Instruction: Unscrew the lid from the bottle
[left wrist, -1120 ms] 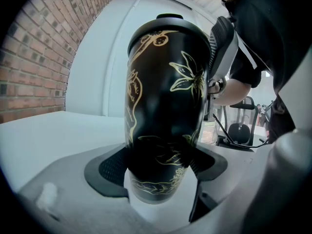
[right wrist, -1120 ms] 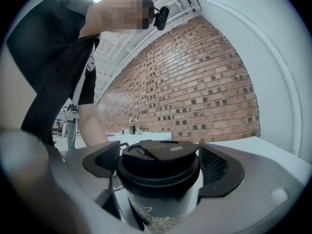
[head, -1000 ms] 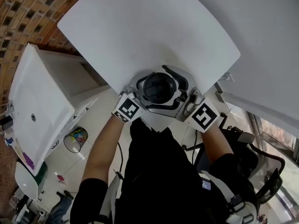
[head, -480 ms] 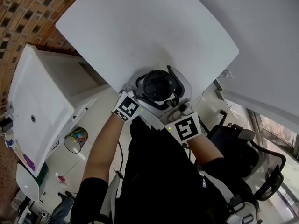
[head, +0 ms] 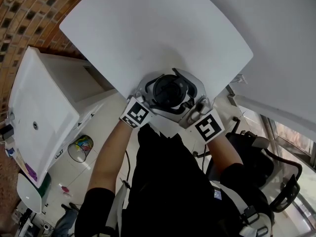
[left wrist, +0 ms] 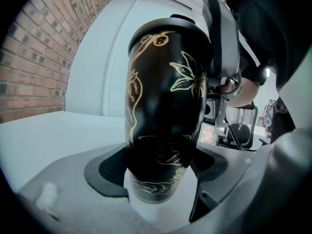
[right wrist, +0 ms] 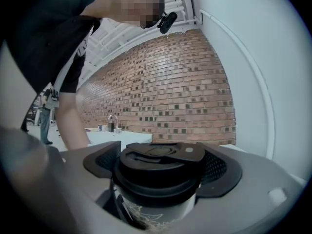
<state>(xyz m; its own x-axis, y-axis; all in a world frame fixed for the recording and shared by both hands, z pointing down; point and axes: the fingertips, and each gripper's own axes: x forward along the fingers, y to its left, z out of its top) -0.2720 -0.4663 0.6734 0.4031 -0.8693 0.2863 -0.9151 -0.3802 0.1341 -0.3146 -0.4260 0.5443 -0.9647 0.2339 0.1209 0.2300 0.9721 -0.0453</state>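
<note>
A black bottle [left wrist: 165, 106] with gold flower drawings stands upright at the near edge of the white table [head: 148, 33]. My left gripper [left wrist: 161, 179] is shut on the bottle's lower body, with a jaw pad on each side. The black lid [right wrist: 158, 167] sits on top of the bottle. My right gripper [right wrist: 161, 172] is shut on the lid's rim. In the head view the lid [head: 170, 90] shows from above, with the left gripper [head: 157, 97] coming in from the left and the right gripper [head: 181, 94] from the right.
A white counter [head: 39, 107] stands to the left below the table, with a small bin [head: 81, 147] on the floor beside it. An office chair [head: 276, 167] is at the lower right. A brick wall [head: 29, 14] lies beyond the table's left edge.
The right gripper's marker cube swung left round the lid, then part of the way back to the right. The left gripper and the bottle stayed in place.
</note>
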